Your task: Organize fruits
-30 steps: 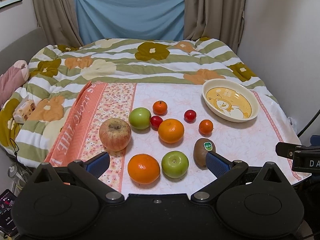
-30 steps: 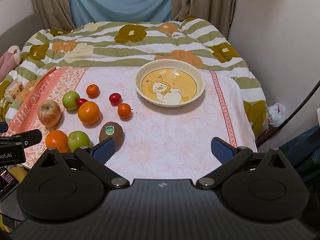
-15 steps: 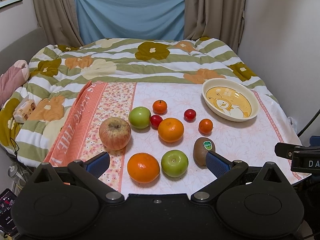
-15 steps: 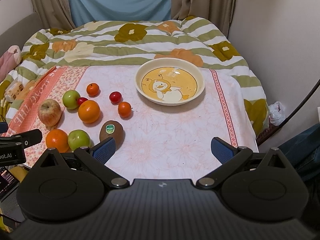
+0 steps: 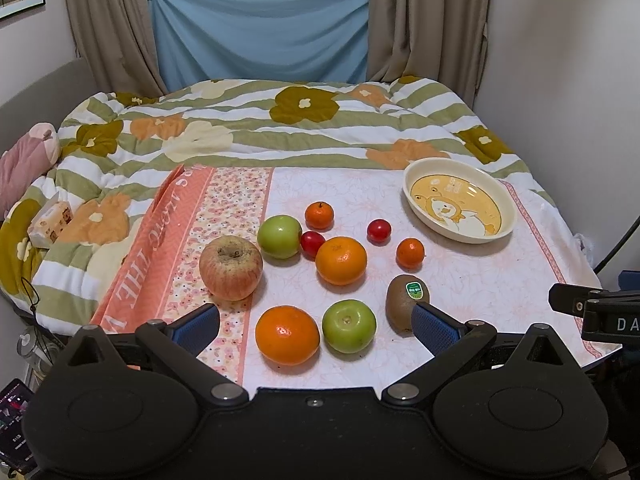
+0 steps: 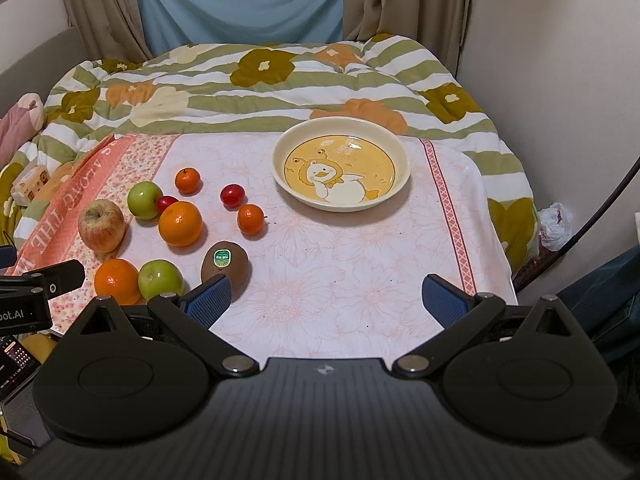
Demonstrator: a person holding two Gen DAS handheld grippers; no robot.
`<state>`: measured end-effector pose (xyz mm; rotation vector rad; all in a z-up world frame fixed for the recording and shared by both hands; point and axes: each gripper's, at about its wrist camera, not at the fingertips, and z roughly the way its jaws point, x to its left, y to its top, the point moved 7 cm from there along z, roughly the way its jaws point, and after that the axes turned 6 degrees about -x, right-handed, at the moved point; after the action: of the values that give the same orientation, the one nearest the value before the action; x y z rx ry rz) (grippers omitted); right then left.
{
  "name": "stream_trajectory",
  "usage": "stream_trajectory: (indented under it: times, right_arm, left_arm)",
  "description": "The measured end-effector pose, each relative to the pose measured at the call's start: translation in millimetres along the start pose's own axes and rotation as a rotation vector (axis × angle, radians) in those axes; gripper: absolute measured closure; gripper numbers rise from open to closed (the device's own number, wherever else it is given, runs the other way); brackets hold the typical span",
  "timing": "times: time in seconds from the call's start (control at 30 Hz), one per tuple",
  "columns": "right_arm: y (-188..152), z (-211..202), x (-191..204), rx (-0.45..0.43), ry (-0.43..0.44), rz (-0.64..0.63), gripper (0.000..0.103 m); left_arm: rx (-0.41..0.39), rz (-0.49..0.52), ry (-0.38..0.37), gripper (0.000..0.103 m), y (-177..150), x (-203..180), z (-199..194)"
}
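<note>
Where lettering can be made out, it is partial: the orange border of the floral cloth (image 5: 460, 280) over the worktop shows "THE" among other capitals, the kiwi (image 6: 224, 266) wears a green sticker too small to read, the black mount of the right gripper seen at the edge of the left wrist view shows "DA", and the left one's mount in the right wrist view shows "oot.AI". Both grippers hang level over the near edge of the worktop, pointing toward the bed. The left gripper (image 5: 316, 322) has its blue pads spread wide, holding nothing, with an orange (image 5: 287, 335) and a green apple (image 5: 349, 326) lying between them and the kiwi just beside the right pad. The right gripper (image 6: 326, 298) is likewise spread and empty over bare cloth. Farther back lie a red apple (image 5: 231, 267), a second green apple (image 5: 279, 237), a second orange (image 5: 341, 260), two small tangerines and two cherry tomatoes. The duck-printed plate (image 6: 402, 160) stands apart at the right, holding no fruit.
</note>
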<state>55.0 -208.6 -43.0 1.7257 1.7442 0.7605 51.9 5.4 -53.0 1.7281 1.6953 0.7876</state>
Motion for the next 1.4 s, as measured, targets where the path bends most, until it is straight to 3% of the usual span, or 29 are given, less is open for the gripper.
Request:
stream_trajectory:
  times: [1.17, 1.4]
  right_arm:
    - [6.9, -1.1, 0.1, -0.014, 0.021, -0.005, 0.0]
    - [5.5, 2.1, -3.9, -0.018, 0.087, -0.026, 0.0]
  left_arm:
    - [-0.007, -0.028, 0.031, 0.0, 1.1, 3.2, -5.4]
    - [0.011, -0.053, 0.049, 0.0, -1.3, 2.5, -8.8]
